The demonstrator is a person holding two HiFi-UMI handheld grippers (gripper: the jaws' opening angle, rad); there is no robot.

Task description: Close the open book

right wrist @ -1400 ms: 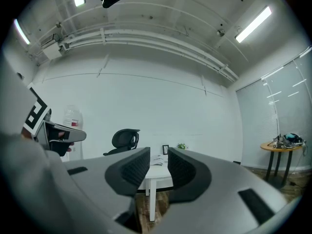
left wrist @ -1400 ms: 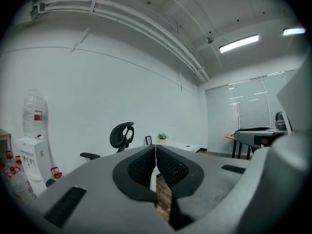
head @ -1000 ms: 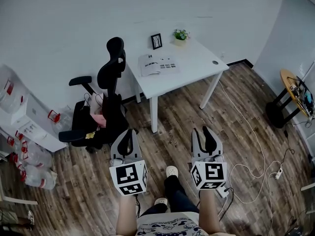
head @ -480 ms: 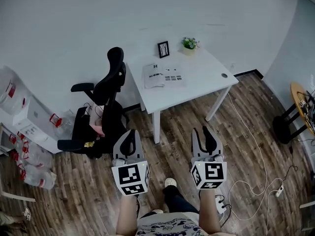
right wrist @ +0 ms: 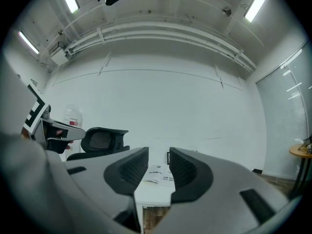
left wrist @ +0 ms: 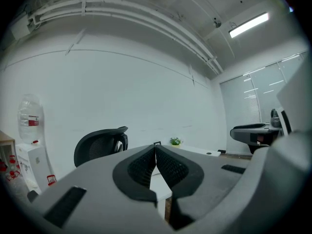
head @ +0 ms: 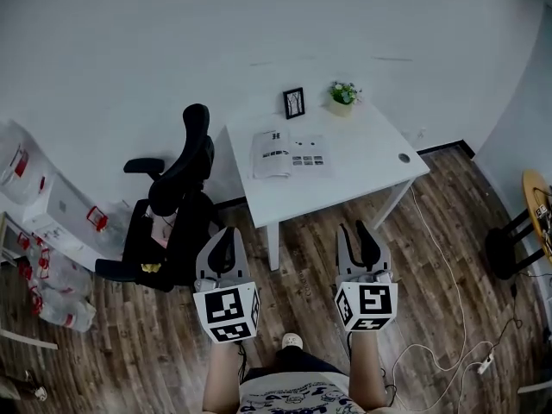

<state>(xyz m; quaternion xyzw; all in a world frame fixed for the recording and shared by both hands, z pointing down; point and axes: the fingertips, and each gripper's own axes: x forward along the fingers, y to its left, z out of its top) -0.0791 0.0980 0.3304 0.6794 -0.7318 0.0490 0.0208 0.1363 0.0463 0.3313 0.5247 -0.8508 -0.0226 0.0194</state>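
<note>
Open book (head: 289,153): flat, pale pages with dark blocks of print. It lies on the left half of the white rectangular table (head: 371,158), at 12 o'clock from both tongs and well apart from them. A small black-framed picture (head: 294,103) stands upright at the book's 12. A leafy potted plant (head: 344,94) in a pale pot is at its 1. A black mesh-backed office chair (head: 177,197) is at the table's 8. Dark plank floor (head: 448,257) all round, with a thin white cable (head: 457,317) trailing at 4. My left gripper (head: 222,231): ribbed grey pads pressed together, nothing between. My right gripper (head: 356,229): pads a narrow gap apart, empty; I see the distant book through the gap.
</note>
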